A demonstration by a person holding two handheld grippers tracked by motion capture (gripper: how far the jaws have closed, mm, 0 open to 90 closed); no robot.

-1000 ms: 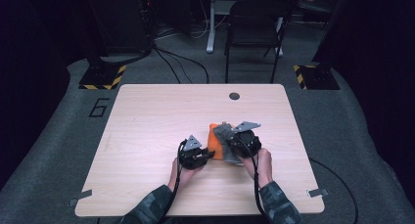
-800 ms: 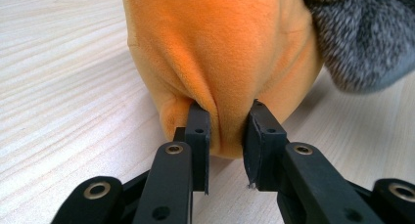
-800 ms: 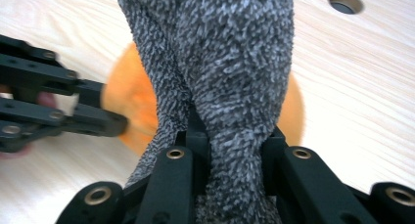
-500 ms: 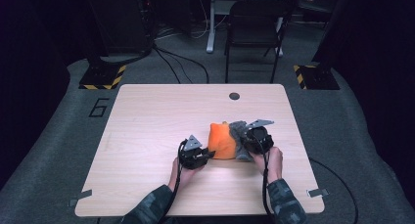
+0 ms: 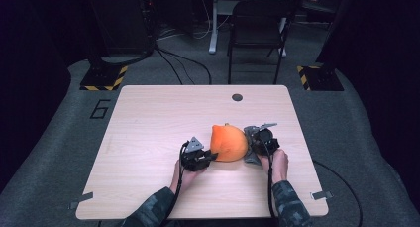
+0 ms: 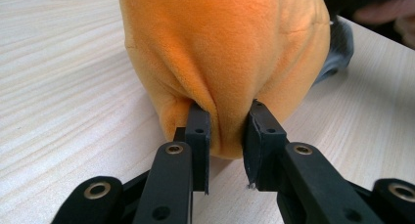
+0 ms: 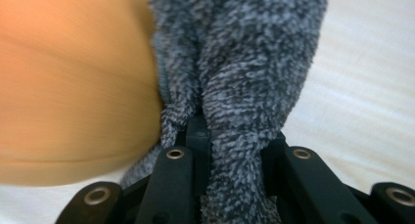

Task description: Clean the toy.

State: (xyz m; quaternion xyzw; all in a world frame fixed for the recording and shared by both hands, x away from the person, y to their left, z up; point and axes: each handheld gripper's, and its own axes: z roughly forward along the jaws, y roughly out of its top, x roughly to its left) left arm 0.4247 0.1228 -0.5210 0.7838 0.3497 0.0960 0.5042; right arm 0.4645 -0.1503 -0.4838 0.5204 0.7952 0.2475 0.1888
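An orange plush piece (image 5: pixel 229 142) with a grey fuzzy part (image 5: pixel 250 159) lies on the wooden table (image 5: pixel 148 118) between my two grippers. My left gripper (image 5: pixel 212 156) is at its left edge. In the left gripper view the jaws (image 6: pixel 226 131) pinch a fold of the orange plush (image 6: pixel 220 48), with the grey part (image 6: pixel 337 53) behind it. My right gripper (image 5: pixel 249 146) is at the right side. In the right gripper view it (image 7: pixel 235 136) is shut on the grey fuzzy fabric (image 7: pixel 244 62), and the orange plush (image 7: pixel 73 87) is blurred at the left.
A dark round grommet (image 5: pixel 237 97) sits near the table's far edge. A black chair (image 5: pixel 260 33) stands on the floor beyond the table, with yellow-and-black striped blocks (image 5: pixel 104 81) at either side. Bare tabletop stretches to the left and far side.
My right gripper has moved right and down towards the table with the grey fabric, and the orange plush now bulges wider between the grippers. The left gripper has stayed put.
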